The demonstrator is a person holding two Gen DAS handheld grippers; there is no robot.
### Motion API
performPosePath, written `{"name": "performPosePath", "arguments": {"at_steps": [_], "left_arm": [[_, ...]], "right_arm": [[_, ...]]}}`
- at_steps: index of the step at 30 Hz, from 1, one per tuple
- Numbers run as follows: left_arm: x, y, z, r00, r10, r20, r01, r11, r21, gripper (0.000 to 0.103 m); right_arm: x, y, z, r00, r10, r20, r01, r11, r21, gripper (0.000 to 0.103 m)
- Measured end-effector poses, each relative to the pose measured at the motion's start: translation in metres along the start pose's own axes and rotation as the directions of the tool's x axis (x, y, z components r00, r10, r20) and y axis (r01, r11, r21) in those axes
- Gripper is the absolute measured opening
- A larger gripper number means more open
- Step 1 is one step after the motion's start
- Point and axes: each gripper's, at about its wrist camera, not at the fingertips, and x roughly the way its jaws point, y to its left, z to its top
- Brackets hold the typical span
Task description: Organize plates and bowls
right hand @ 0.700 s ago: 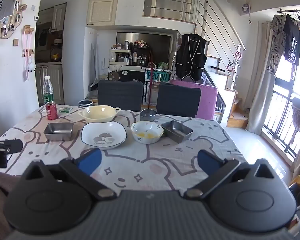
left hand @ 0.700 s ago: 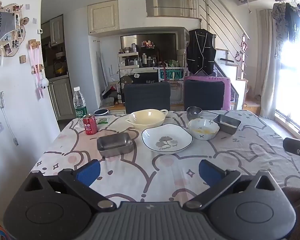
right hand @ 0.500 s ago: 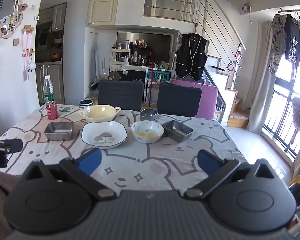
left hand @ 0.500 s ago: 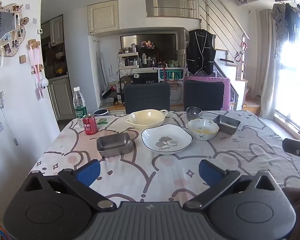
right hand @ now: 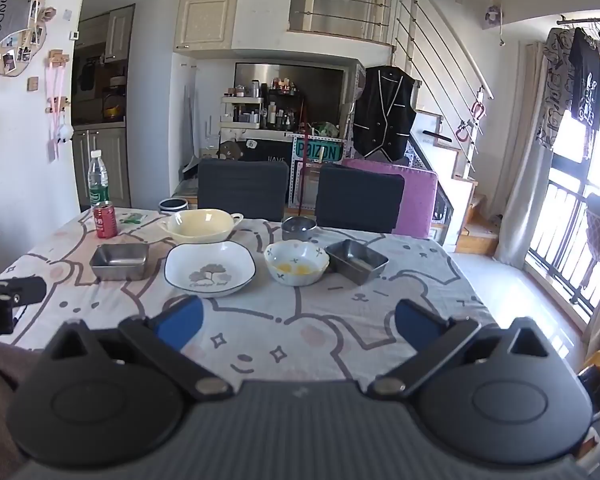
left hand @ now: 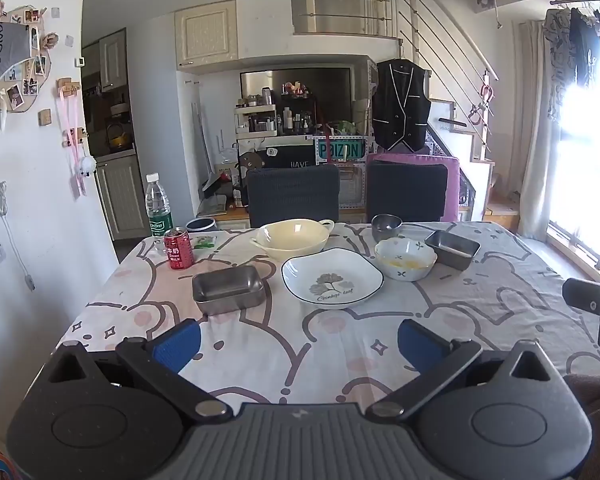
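Observation:
On the patterned tablecloth sit a white leaf-print plate point(left hand: 332, 278) point(right hand: 210, 268), a cream two-handled bowl point(left hand: 290, 237) point(right hand: 198, 225), a white floral bowl with yellow residue point(left hand: 405, 259) point(right hand: 296, 267), a small steel bowl point(left hand: 386, 226) point(right hand: 298, 227) and two steel rectangular trays point(left hand: 228, 289) point(left hand: 452, 243) point(right hand: 119, 261) point(right hand: 356, 261). My left gripper point(left hand: 298, 342) hangs open over the near table edge, well short of the dishes. My right gripper point(right hand: 298, 322) is open too, nothing between its fingers.
A red can point(left hand: 178, 249) point(right hand: 105, 221) and a water bottle point(left hand: 158, 205) point(right hand: 98, 181) stand at the far left corner. Two dark chairs point(left hand: 293, 196) point(right hand: 359, 197) face the table's far side. A wall is at the left, a balcony window at the right.

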Motion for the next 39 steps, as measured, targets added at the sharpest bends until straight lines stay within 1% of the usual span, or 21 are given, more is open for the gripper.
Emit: {"name": "performPosePath", "arguments": {"at_steps": [39], "left_arm": [[0.0, 0.0002, 0.0001, 1.0, -0.001, 0.0, 0.001, 1.0, -0.004, 0.103]], "right_arm": [[0.0009, 0.0034, -0.0022, 1.0, 0.004, -0.007, -0.004, 1.0, 0.001, 0.103]]}}
